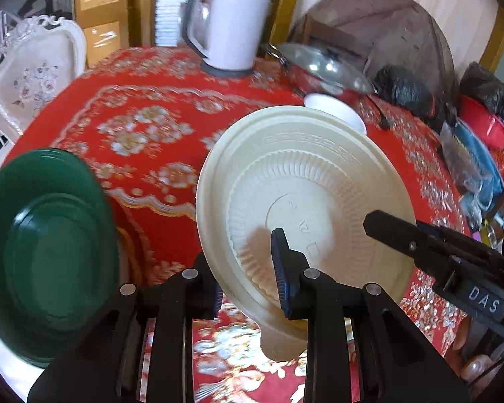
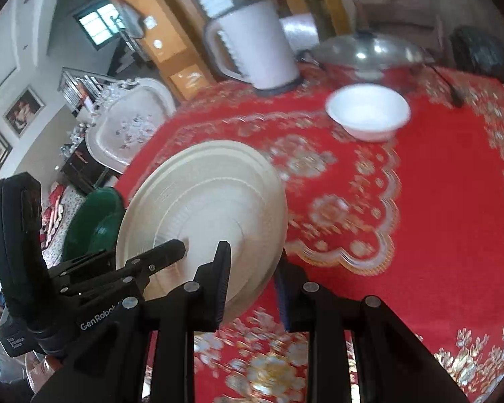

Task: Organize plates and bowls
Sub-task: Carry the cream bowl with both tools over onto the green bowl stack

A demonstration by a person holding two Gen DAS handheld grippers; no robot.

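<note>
Now both grippers on the cream plate (image 1: 305, 201) above the red cloth (image 1: 144, 127), left gripper (image 1: 248, 268) and right gripper (image 2: 252, 278) each straddling its rim, jaws part-open, green plate (image 1: 47, 248) leftward, white bowl (image 2: 368, 112) farther back.

I see a round cream plastic plate (image 1: 305, 181) with a matt face and fine ridges pressed into it. My grippers have hard black plastic arms, and the left one's blue finger pads (image 1: 282, 268) look rough and ribbed. The round dark green plate (image 1: 47, 231) is smooth and a bit shiny. The red cloth table cover (image 2: 436, 201) has shiny gold and silver thread. The small white bowl (image 2: 368, 110) looks smooth, maybe plastic; it is blurry. The round metal pot lid (image 2: 369, 50) gleams.
</note>
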